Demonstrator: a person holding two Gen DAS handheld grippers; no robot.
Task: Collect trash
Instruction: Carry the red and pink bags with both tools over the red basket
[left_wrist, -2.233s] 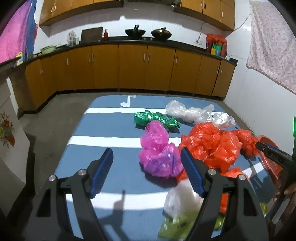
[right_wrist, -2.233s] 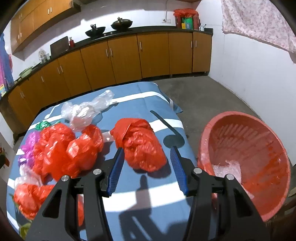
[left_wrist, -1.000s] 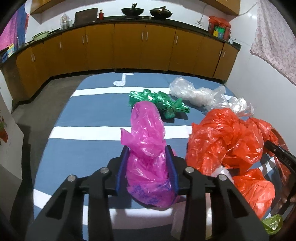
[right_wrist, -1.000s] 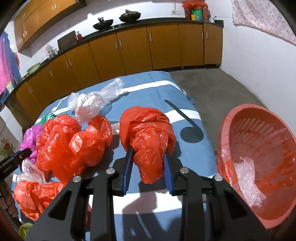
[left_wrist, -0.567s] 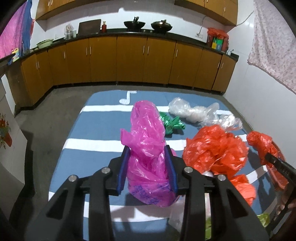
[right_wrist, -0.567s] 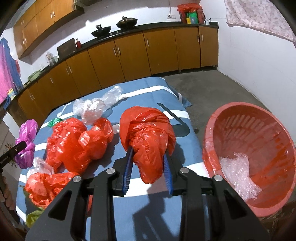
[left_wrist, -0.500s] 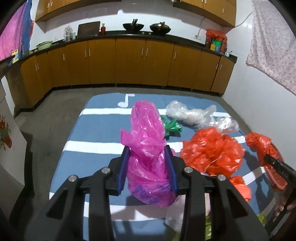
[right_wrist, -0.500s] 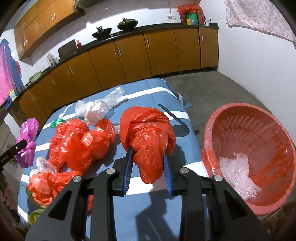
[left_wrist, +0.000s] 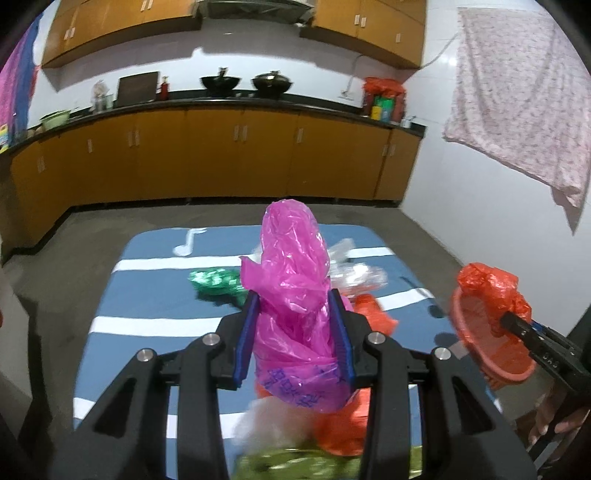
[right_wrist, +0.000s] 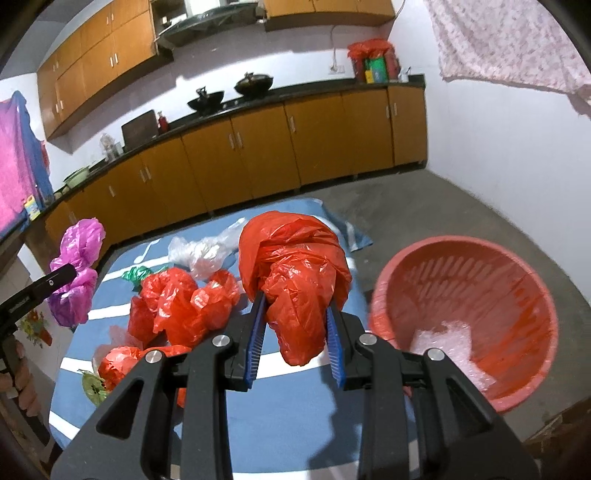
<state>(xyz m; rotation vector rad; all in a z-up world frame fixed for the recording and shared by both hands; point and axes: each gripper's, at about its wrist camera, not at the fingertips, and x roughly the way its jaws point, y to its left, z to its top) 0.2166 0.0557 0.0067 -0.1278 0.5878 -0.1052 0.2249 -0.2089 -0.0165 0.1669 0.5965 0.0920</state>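
Observation:
My left gripper (left_wrist: 293, 336) is shut on a pink plastic bag (left_wrist: 291, 291) and holds it above the blue striped table (left_wrist: 155, 295); that bag also shows in the right wrist view (right_wrist: 75, 273). My right gripper (right_wrist: 295, 338) is shut on a red plastic bag (right_wrist: 295, 273), held above the table's right edge beside a red basket (right_wrist: 480, 291). The basket holds a clear crumpled bag (right_wrist: 447, 343). On the table lie more red bags (right_wrist: 184, 302), a clear bag (right_wrist: 203, 254), a green bag (left_wrist: 216, 280) and a yellow-green bag (left_wrist: 295, 461).
The table (right_wrist: 288, 421) stands in a kitchen with orange cabinets (left_wrist: 221, 155) along the back wall. A white wall (right_wrist: 517, 155) with a hanging cloth (left_wrist: 524, 110) is on the right. Concrete floor (right_wrist: 424, 206) lies around the table and basket.
Both grippers have risen with their bags still held. The right gripper with the red bag has moved closer to the basket.

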